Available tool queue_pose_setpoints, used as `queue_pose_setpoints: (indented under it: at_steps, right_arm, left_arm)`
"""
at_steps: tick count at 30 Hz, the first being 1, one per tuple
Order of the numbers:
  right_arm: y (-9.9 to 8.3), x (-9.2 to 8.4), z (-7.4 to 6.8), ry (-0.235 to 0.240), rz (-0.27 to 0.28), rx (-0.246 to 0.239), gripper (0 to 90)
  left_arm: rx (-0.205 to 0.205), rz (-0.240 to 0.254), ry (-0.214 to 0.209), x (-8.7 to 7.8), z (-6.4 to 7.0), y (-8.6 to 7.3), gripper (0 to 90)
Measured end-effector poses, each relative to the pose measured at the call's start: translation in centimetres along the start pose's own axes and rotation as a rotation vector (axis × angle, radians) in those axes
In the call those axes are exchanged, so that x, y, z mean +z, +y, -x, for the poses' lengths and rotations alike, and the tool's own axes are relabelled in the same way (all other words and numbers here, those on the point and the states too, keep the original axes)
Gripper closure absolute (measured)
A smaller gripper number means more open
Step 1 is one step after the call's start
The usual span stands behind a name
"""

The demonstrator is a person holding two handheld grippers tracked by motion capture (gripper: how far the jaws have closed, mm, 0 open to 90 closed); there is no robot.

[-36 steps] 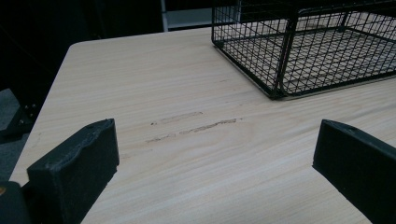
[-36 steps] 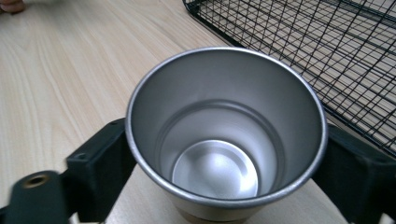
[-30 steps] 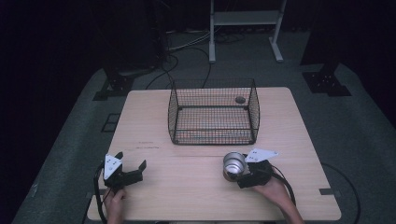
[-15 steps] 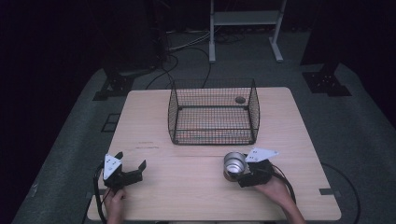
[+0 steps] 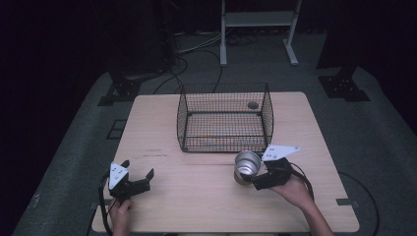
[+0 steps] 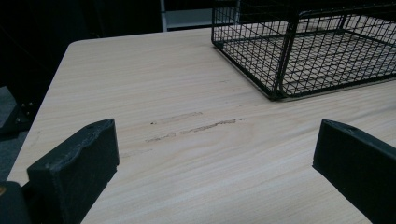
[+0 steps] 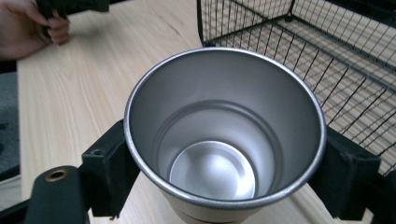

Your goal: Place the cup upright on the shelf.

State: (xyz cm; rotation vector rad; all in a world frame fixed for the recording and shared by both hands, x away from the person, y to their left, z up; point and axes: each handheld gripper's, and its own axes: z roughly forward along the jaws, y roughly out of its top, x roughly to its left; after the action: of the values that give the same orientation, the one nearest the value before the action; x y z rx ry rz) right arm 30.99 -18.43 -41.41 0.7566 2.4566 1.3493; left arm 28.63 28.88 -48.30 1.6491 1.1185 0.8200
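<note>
A shiny metal cup [image 5: 247, 164], empty inside, stands upright just in front of the black wire basket [image 5: 224, 118], near its front right corner. My right gripper [image 5: 250, 173] is shut on the cup [image 7: 224, 140], one black jaw on each side of its wall. The basket [image 7: 327, 51] rises close behind the cup. My left gripper [image 5: 138, 168] rests at the table's front left, open, with bare wood between its jaws [image 6: 215, 163]. The basket's near corner [image 6: 280, 56] lies ahead of it to the right.
The light wooden table [image 5: 162, 128] has a faint scuff mark [image 6: 196, 128] left of the basket. A small round dark spot [image 5: 253, 104] shows at the basket's back right. The other hand [image 7: 28, 28] appears at top left. Dark floor, cables and stand legs surround the table.
My right gripper has shifted slightly up in the high view, toward the basket, with the cup in it. The left gripper has stayed put.
</note>
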Motion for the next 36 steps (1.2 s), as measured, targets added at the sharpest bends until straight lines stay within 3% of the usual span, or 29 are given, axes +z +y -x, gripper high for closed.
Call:
queue_pose_setpoints:
  at_steps: [6,13,19,36]
  right_arm:
    - [1.8,-0.8,1.1,0.036,0.035,0.030,18.0]
    - [3.6,-1.8,1.8,0.035,0.057,0.027,18.0]
    - [4.7,-1.7,2.1,0.032,0.035,0.017,18.0]
    - [7.6,-1.3,3.5,0.039,0.041,0.015,18.0]
  left_arm:
    - [0.000,0.001,-0.001,0.0,0.0,0.0,0.0]
    - [-0.001,0.001,-0.002,0.0,0.0,0.0,0.0]
    - [-0.003,0.003,-0.001,0.0,0.0,0.0,0.0]
    - [0.001,0.003,-0.001,0.0,0.0,0.0,0.0]
